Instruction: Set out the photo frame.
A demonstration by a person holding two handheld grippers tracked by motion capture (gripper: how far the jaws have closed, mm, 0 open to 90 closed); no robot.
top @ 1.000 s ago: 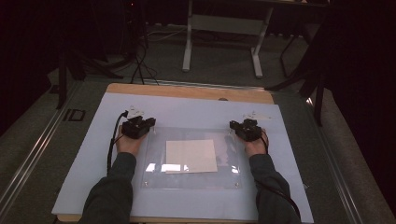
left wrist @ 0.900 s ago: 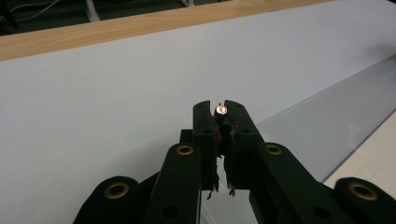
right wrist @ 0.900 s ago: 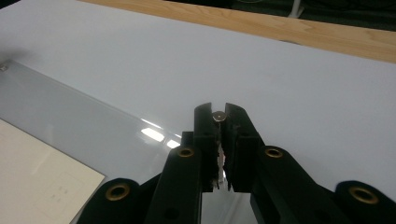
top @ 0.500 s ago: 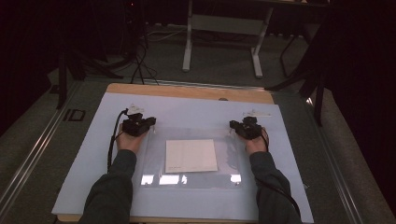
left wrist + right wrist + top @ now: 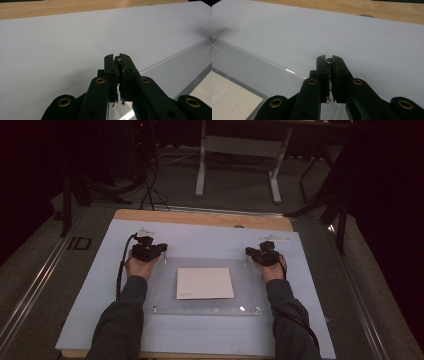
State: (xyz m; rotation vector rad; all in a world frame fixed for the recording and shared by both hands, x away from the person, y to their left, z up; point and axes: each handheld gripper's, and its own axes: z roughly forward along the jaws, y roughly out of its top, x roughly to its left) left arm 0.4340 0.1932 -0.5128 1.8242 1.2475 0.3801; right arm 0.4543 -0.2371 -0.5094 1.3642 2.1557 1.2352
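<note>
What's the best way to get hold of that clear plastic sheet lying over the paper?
By the small upright pegs at its corners, from above. The clear sheet lies flat on the table, so its edges offer little to pinch, while the pegs stand up from it. The left tool and the right tool each appear clamped on a far-corner peg, one either side of the paper.

In the high view the left gripper (image 5: pixel 148 251) and right gripper (image 5: pixel 265 255) are too small to show how their jaws stand, and both of the person's sleeves are cut off by the bottom edge. In the left gripper view the small metal post (image 5: pixel 118 58) pinched between the jaws is hidden below its head, and the clear plate (image 5: pixel 185 60) runs out at the right edge. The faint print on the paper sheet (image 5: pixel 232 100) near the plate's middle cannot be read.
</note>
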